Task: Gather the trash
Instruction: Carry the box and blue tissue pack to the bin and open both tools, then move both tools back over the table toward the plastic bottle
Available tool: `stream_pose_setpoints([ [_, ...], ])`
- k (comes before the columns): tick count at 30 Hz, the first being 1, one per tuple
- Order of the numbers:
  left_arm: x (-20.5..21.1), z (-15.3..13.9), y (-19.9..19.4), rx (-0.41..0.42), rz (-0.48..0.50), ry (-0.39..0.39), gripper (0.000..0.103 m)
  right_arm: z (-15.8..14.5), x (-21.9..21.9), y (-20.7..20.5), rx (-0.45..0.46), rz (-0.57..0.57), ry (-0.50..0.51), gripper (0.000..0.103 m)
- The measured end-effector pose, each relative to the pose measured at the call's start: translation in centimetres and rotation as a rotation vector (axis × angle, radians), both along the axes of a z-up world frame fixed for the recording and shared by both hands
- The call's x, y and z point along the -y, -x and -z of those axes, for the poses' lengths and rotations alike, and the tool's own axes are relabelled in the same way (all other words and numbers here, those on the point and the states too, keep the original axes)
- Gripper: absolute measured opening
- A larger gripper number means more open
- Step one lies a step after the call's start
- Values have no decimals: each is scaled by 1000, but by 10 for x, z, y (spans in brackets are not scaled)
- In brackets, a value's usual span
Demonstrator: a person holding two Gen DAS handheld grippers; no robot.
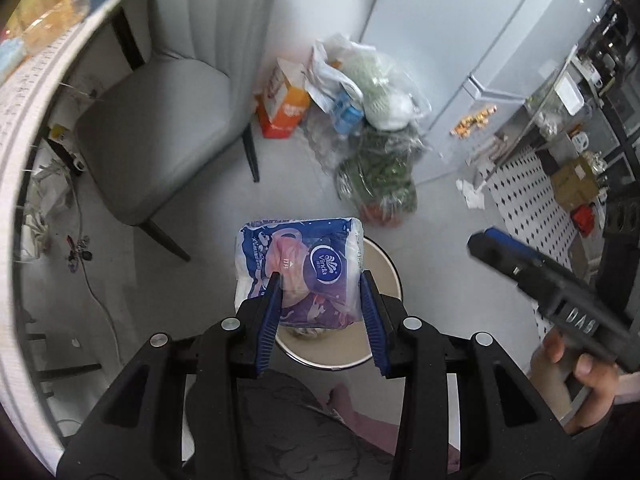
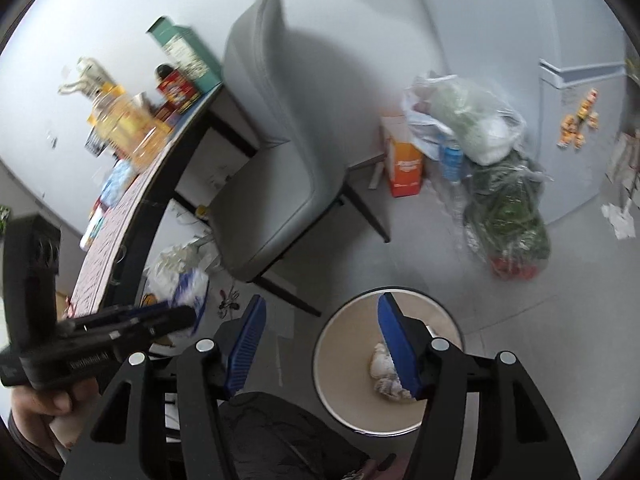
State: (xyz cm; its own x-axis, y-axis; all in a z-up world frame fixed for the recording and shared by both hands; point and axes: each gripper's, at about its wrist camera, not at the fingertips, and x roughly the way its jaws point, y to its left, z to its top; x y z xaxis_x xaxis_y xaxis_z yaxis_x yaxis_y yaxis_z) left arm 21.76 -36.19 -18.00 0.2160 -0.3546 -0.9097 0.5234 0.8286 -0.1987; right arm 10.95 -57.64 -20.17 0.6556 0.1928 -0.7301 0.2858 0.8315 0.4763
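My left gripper [image 1: 320, 280] is shut on a blue and white Vinda tissue pack [image 1: 298, 264] and holds it above a round beige trash bin [image 1: 382, 344] on the floor. In the right wrist view the left gripper [image 2: 176, 314] shows at the left with the pack [image 2: 192, 288] blurred at its tip. My right gripper [image 2: 320, 312] is open and empty over the near rim of the bin [image 2: 348, 344], which holds a crumpled white tissue [image 2: 382, 368]. The right gripper [image 1: 486, 240] also shows at the right of the left wrist view.
A grey chair [image 1: 148, 136] stands by a table [image 1: 24, 128] loaded with boxes and bottles. An orange carton [image 1: 284, 112], plastic bags [image 1: 360, 80] and bagged greens [image 1: 380, 176] lie on the floor by a fridge [image 1: 472, 40]. Crumpled paper [image 1: 470, 192] lies near a patterned mat.
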Motion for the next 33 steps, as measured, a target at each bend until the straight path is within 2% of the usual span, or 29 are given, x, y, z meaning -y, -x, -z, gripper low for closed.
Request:
stream_pose_setpoints([
  [2, 9, 7, 1, -28, 15, 8, 42, 1, 9, 4, -5, 22, -1, 58],
  [4, 19, 12, 4, -69, 43, 41, 61, 2, 17, 8, -5, 38, 2, 58],
  [5, 23, 12, 6, -64, 57, 46, 76, 1, 20, 10, -4, 45, 5, 58],
  [6, 26, 11, 9, -48, 64, 43, 83, 1, 22, 10, -4, 50, 6, 58],
  [9, 26, 3, 11, -12, 65, 29, 91, 0, 25, 13, -2, 54, 11, 58],
  [15, 0, -20, 4, 31, 0, 50, 97, -7, 14, 10, 7, 29, 16, 59],
  [19, -26, -41, -2, 70, -52, 73, 97, -18, 0, 7, 28, 13, 32, 78],
  [24, -66, -69, -8, 128, -122, 91, 97, -35, -28, 0, 60, -33, 44, 85],
  [33, -143, -105, -11, 205, -243, 131, 97, -74, -96, -26, 114, -135, 79, 91],
])
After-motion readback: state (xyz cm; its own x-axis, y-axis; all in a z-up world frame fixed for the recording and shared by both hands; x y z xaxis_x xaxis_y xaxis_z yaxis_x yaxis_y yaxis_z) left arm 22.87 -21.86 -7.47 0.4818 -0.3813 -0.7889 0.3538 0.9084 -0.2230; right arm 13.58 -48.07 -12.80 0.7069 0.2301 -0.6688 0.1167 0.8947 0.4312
